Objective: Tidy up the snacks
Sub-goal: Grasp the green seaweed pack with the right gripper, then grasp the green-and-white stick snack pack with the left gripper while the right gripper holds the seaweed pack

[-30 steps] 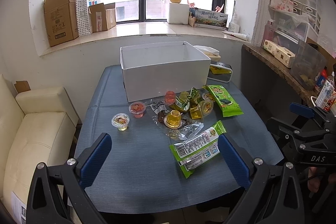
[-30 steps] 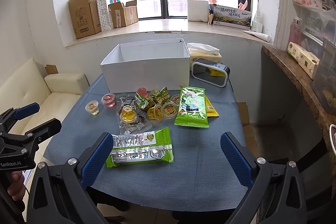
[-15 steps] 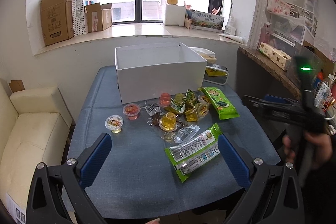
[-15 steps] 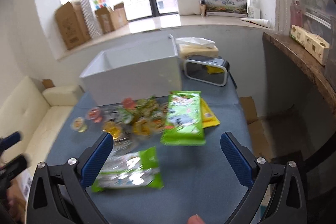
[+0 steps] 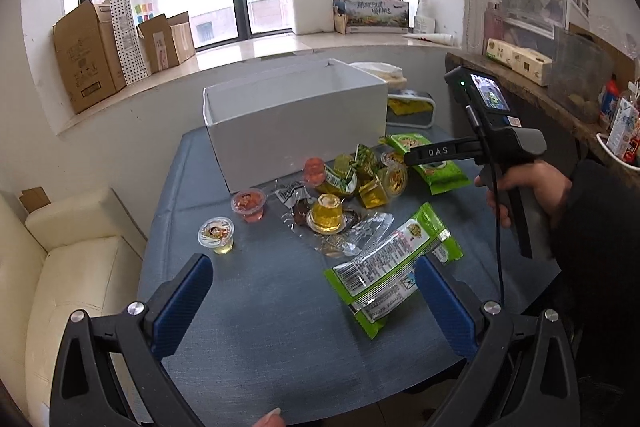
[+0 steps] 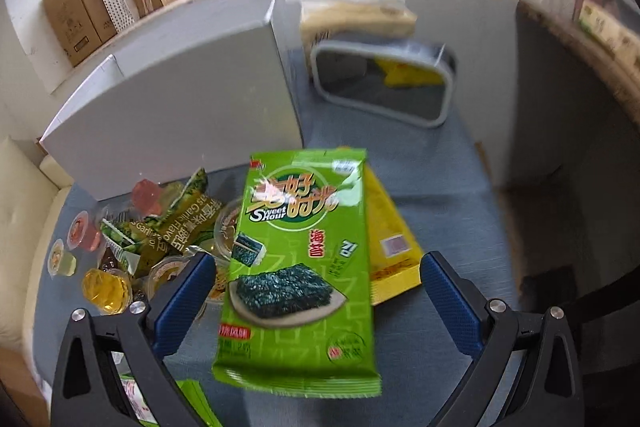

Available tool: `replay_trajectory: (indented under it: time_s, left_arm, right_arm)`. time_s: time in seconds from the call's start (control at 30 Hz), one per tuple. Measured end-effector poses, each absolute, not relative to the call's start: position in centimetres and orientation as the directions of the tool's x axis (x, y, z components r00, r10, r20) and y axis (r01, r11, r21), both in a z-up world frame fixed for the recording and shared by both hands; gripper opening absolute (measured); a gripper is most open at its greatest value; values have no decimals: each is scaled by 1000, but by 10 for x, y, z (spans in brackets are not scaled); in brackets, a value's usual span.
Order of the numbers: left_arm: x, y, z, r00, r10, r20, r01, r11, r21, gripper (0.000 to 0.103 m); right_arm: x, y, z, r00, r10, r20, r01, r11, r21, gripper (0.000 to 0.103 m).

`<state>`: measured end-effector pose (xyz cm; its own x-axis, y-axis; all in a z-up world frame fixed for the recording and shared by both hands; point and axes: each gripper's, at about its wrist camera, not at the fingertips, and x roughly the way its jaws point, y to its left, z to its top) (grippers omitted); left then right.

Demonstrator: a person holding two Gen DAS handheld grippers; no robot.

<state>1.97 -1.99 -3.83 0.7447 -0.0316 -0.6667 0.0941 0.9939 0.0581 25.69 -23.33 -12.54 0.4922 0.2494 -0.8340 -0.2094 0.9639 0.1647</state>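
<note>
A white open box [image 5: 296,115] stands at the back of the blue table [image 5: 256,307]. In front of it lie jelly cups [image 5: 326,213], small snack packets and two green seaweed packs [image 5: 394,267]. My left gripper [image 5: 312,301] is open and empty, held above the near table edge. My right gripper [image 6: 312,291] is open, low over a green seaweed pack [image 6: 300,267] that lies between its fingers on top of a yellow packet [image 6: 390,235]. The right gripper also shows in the left wrist view [image 5: 412,158], over that pack [image 5: 440,173].
A grey-rimmed container [image 6: 382,87] lies right of the box [image 6: 172,115]. A cream sofa [image 5: 52,267] stands left of the table. Cardboard boxes [image 5: 88,55] sit on the window sill. A cluttered shelf [image 5: 552,79] runs along the right wall.
My right gripper has moved forward and down over the table to the green seaweed pack, which now lies between its open fingers. The left gripper has shifted slightly.
</note>
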Motion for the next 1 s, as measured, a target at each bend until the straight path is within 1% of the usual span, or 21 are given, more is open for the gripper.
replay_trajectory:
  time_s: [0.03, 0.07, 0.17, 0.3, 0.43, 0.6, 0.8, 0.93, 1.0]
  left_arm:
    - [21, -19, -39, 741, -36, -670, 97, 994, 54, 103]
    - [21, -19, -40, 736, -48, -675, 106, 993, 44, 103]
    - [22, -19, -42, 732, -52, -679, 108, 993, 40, 103]
    - [24, -18, -46, 718, -65, -693, 108, 994, 18, 103]
    - [25, -18, -48, 715, -70, -696, 117, 993, 20, 103]
    - [33, -19, -52, 705, -112, -701, 166, 986, 9, 103]
    - [48, -30, -67, 657, -215, -722, 331, 943, 20, 103]
    - [61, -45, -76, 644, -198, -739, 385, 918, 91, 103]
    - [70, -54, -83, 630, -203, -749, 410, 907, 99, 103]
  right_arm:
    - [258, -233, -128, 478, 253, -841, -216, 962, 167, 77]
    - [260, -232, -130, 470, 253, -846, -217, 962, 167, 72]
    - [256, -229, -130, 470, 252, -846, -236, 959, 154, 72]
    - [248, -231, -123, 478, 287, -830, -253, 950, 183, 71]
    - [237, -225, -111, 506, 278, -816, -274, 949, 153, 71]
    - [220, -229, -95, 523, 306, -795, -289, 942, 172, 71]
    - [195, -247, -71, 570, 317, -758, -278, 942, 186, 71]
    - [168, -268, -58, 607, 334, -721, -252, 941, 224, 71]
    - [157, -274, -52, 617, 336, -711, -248, 941, 230, 71]
